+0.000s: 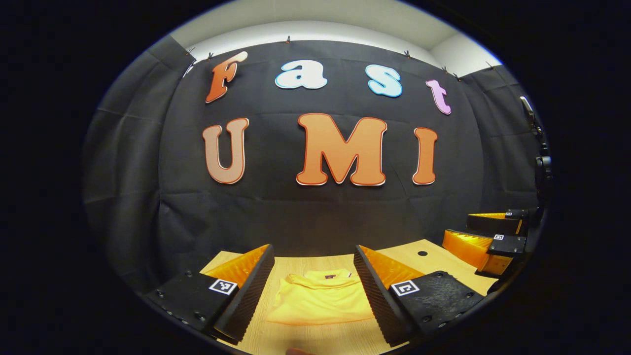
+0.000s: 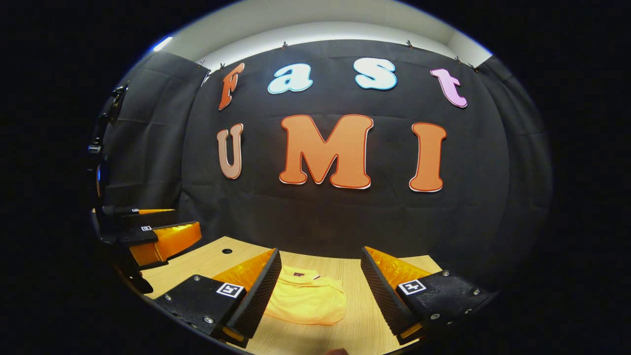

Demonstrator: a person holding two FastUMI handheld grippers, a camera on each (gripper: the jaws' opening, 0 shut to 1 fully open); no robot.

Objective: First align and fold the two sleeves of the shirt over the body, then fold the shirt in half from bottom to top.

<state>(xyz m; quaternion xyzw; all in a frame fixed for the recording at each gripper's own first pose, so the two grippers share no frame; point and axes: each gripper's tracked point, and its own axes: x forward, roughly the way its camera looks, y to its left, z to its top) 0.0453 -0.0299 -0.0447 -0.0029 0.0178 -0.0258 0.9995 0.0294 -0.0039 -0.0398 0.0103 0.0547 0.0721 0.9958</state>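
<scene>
Shirt (image 1: 320,301), yellow, lying folded into a compact rectangle on the wooden desk (image 1: 315,340), collar toward the booth's wall. Left gripper (image 1: 313,291): held above the desk's near edge, jaws spread wide and holding nothing, the shirt seen between them. Right gripper (image 2: 320,291): likewise raised, jaws wide apart and empty, the shirt (image 2: 306,301) just beside its left finger. In the left gripper view the right gripper (image 1: 485,241) appears at far right, also apart.

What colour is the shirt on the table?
Plain yellow shirt, with a small dark label at the collar; clearest in the left gripper view.
</scene>
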